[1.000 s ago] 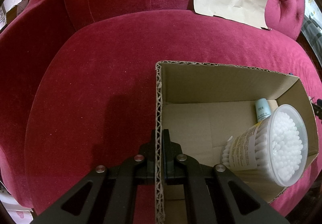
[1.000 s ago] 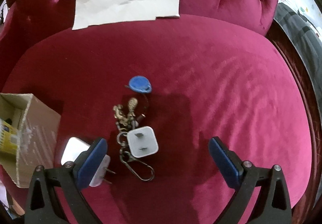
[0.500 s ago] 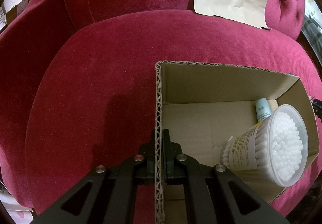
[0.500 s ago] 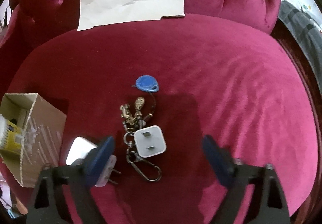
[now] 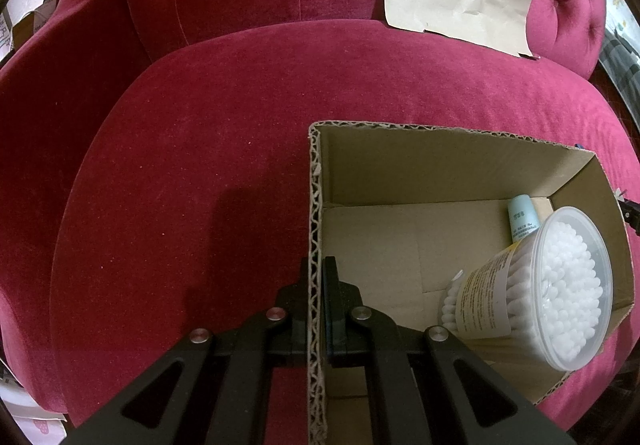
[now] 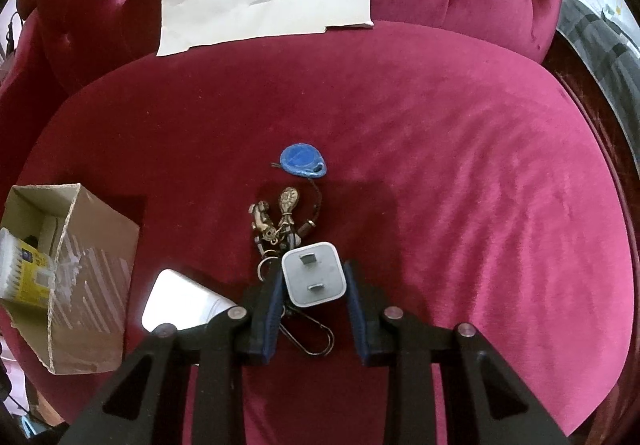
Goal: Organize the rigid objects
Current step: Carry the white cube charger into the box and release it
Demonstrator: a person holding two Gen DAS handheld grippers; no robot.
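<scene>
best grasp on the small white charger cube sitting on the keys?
Grip the white charger cube across its two flat side faces, coming from above. It lies prongs-up on the keyring, so those faces are exposed and parallel; the right gripper already straddles them.

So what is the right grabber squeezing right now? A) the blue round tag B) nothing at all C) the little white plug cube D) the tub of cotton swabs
C: in the right wrist view the right gripper has its blue pads pressed on both sides of the white plug cube, while the blue tag lies untouched farther up the cushion.
</scene>
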